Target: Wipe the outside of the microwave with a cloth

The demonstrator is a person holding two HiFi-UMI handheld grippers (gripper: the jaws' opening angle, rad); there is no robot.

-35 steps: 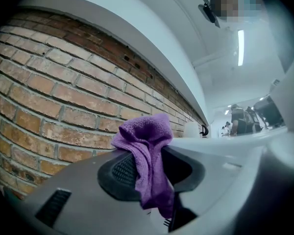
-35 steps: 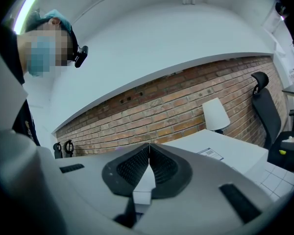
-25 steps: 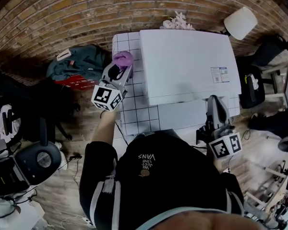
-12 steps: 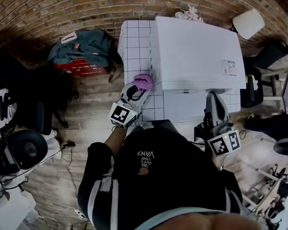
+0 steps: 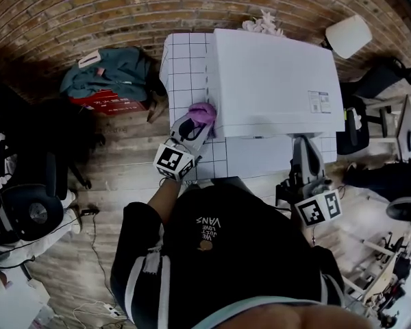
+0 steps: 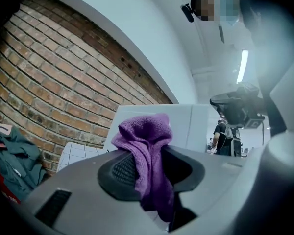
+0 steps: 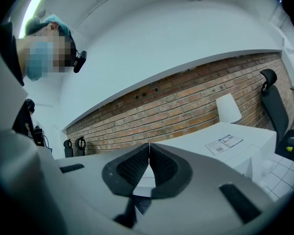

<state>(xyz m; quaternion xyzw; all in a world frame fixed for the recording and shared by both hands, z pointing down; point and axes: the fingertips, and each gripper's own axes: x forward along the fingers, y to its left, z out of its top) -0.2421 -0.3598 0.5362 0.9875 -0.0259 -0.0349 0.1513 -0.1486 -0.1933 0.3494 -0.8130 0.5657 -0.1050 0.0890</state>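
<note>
While the left gripper (image 5: 197,120) clamps the purple cloth (image 5: 203,110) at the microwave's (image 5: 274,81) front-left corner on the tiled table (image 5: 185,60), the right gripper (image 5: 305,144), jaws pressed together on nothing, hovers near its front, a bag (image 5: 113,74) lying by the brick wall (image 5: 89,12).

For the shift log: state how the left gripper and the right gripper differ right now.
The left gripper has its jaws shut on a purple cloth; the right gripper has its jaws shut on nothing. The left gripper holds its cloth at the white microwave's left edge; the right gripper sits before the microwave's front, toward its right end. Both are grey, carry a marker cube and point toward the microwave.
</note>
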